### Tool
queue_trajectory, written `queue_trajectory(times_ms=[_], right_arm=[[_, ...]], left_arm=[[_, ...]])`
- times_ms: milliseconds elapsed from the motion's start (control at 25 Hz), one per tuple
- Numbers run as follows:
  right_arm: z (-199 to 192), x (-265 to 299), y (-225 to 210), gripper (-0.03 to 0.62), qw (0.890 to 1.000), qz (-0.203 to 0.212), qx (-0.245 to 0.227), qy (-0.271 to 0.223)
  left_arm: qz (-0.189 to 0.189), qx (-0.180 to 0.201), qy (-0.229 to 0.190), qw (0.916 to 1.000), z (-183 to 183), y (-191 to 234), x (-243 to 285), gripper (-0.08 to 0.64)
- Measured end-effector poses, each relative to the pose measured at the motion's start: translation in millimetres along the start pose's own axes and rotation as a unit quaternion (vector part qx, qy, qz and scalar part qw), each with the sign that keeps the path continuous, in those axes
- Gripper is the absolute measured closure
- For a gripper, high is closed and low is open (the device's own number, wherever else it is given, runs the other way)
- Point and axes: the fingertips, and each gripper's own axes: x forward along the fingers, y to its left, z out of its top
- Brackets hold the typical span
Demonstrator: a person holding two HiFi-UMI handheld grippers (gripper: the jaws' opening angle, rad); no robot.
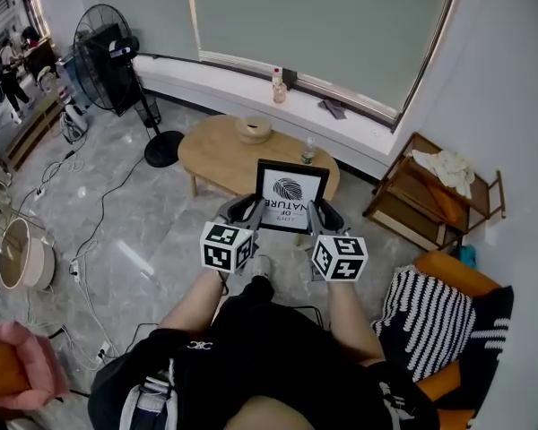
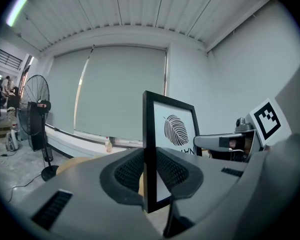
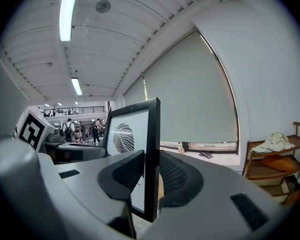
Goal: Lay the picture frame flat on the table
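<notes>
Head view: left gripper point(image 1: 251, 207) and right gripper point(image 1: 316, 211) clamp the frame point(image 1: 290, 193); I'd tip it back evenly onto the table point(image 1: 217, 150).

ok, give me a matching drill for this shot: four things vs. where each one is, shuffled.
Things:
1. picture frame
2. standing fan
3. striped cushion
4. white cloth

Places:
A. on top of the wooden shelf
B. gripped at its side edges in the jaws of the left gripper and right gripper
C. on the floor beside the round table
D. against the orange seat

Pairs: 1-B, 2-C, 3-D, 4-A
</notes>
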Motion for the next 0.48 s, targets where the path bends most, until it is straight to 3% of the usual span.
queue_trajectory(times_ms=[480], right_arm=[[17, 139, -77, 0.482, 0.999, -0.043, 0.027, 0.017]], left_arm=[[-0.046, -0.006, 0.025, 0.9986, 20, 76, 151, 0.471]])
